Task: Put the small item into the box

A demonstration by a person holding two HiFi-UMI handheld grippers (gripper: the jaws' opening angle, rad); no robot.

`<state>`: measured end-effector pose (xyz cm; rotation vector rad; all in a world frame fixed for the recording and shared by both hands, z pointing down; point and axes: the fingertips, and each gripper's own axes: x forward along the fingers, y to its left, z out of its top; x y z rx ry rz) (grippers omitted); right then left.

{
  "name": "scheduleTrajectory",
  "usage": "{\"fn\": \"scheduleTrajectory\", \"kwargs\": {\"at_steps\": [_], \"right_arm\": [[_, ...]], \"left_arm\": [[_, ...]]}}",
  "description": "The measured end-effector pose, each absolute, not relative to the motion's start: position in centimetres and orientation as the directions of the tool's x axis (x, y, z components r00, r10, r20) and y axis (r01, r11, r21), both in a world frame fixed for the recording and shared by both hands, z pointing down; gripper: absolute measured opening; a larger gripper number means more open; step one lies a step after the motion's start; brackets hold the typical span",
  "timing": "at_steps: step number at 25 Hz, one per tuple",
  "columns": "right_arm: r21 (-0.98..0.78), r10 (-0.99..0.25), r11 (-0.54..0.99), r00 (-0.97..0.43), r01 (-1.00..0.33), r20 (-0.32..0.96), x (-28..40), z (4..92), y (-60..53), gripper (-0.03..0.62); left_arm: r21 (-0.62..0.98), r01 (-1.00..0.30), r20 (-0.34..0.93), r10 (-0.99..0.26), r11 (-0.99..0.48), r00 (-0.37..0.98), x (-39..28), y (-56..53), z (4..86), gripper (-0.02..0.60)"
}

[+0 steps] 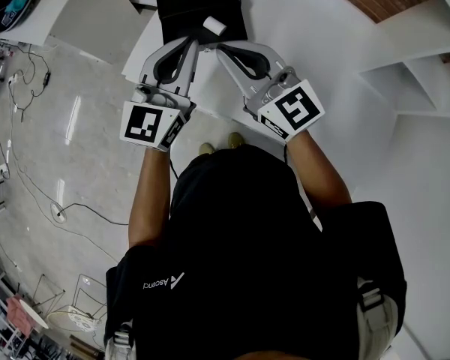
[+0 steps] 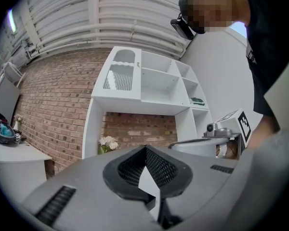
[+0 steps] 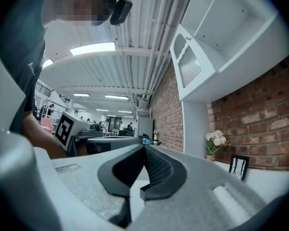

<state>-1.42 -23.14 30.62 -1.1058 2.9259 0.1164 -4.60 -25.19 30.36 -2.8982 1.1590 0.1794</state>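
In the head view a black box (image 1: 199,10) lies on the white table (image 1: 322,28) just past both grippers. A small white cylinder (image 1: 214,27) rests on the box's near right part. My left gripper (image 1: 193,45) is shut, its tips at the box's near edge. My right gripper (image 1: 219,49) is also shut, its tips close beside the left one's and just short of the cylinder. Neither holds anything. The left gripper view shows shut jaws (image 2: 145,148) aimed level at a brick wall; the right gripper view shows shut jaws (image 3: 144,147). Box and cylinder are out of both gripper views.
A white shelf unit (image 1: 420,73) stands to the right of the table and also appears ahead (image 2: 154,85). Cables (image 1: 30,193) trail over the glossy floor at left. White flowers (image 2: 107,143) and a small black frame (image 3: 238,166) sit by the brick wall.
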Motion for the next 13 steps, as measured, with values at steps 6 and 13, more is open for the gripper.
{"fn": "scheduleTrajectory", "kwargs": {"at_steps": [6,13], "right_arm": [[0.058,-0.668,0.742,-0.744,-0.668,-0.029,-1.02,31.03,-23.44,0.001],[0.058,-0.67,0.74,-0.742,-0.67,-0.027,-1.05,31.26,-23.49,0.0]], "left_arm": [[0.035,-0.695,-0.11,-0.693,-0.719,0.712,-4.71,-25.25,30.48,-0.002],[0.032,-0.693,-0.105,-0.692,-0.72,0.714,-4.83,-25.24,30.87,-0.002]]}}
